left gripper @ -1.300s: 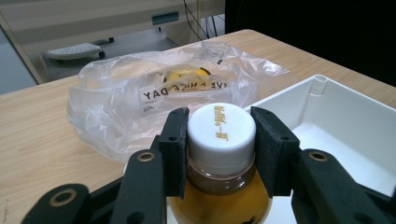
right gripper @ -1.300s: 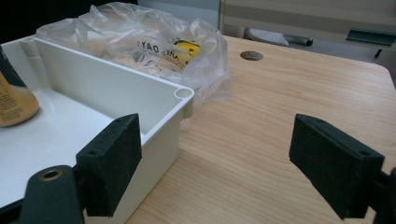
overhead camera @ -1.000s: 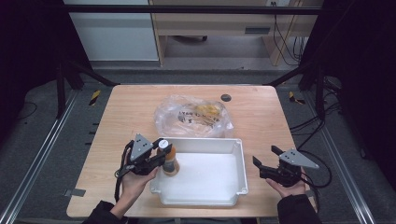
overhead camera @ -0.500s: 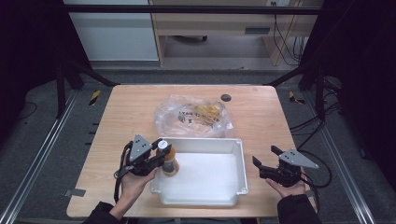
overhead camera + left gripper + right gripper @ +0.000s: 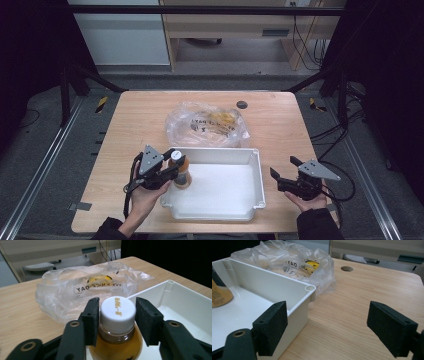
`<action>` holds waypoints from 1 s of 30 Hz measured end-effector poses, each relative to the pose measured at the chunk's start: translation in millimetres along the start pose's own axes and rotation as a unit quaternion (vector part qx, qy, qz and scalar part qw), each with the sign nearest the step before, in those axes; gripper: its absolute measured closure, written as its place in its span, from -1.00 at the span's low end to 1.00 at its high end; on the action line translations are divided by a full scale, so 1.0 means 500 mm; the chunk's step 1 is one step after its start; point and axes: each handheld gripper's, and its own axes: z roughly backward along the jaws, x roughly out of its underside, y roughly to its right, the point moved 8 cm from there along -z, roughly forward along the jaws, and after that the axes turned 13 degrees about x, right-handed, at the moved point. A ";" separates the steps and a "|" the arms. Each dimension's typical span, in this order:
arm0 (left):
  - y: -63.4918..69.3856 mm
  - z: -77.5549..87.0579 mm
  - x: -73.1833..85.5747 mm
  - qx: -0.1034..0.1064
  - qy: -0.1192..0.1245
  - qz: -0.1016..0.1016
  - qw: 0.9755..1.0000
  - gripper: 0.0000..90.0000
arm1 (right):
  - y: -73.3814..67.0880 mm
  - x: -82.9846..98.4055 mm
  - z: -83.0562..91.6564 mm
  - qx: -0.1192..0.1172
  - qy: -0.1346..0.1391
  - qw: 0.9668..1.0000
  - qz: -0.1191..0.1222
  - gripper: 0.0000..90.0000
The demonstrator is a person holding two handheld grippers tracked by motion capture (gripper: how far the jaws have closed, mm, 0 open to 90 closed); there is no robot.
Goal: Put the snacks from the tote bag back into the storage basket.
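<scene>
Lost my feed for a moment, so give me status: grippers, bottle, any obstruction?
Left gripper jaws just opening, pads off the bottle cap. Bottle upright in white tray. Right gripper open, beside tray. Nothing in the way.

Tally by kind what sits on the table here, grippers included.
Bottle: 1
White tray: 1
Clear plastic bag: 1
Grippers: 2, left gripper and right gripper
Total: 5

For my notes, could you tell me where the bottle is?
High view: the bottle stands in the white tray's left end, beside the plastic bag.
</scene>
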 end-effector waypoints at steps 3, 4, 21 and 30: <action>0.000 0.006 -0.009 -0.004 0.008 -0.003 1.000 0.04 | -0.001 0.001 0.000 0.000 -0.002 1.000 -0.001 -0.63; 0.001 0.009 -0.012 -0.005 0.011 -0.003 1.000 0.04 | -0.001 0.000 0.000 -0.001 -0.001 1.000 -0.001 -0.63; -0.025 0.050 -0.040 0.011 0.033 0.002 0.999 -0.30 | 0.002 0.000 0.001 0.001 -0.001 1.000 -0.004 -0.63; -0.066 0.069 -0.031 -0.017 0.044 -0.013 0.999 -0.42 | 0.004 -0.001 0.001 0.002 0.000 1.000 -0.004 -0.64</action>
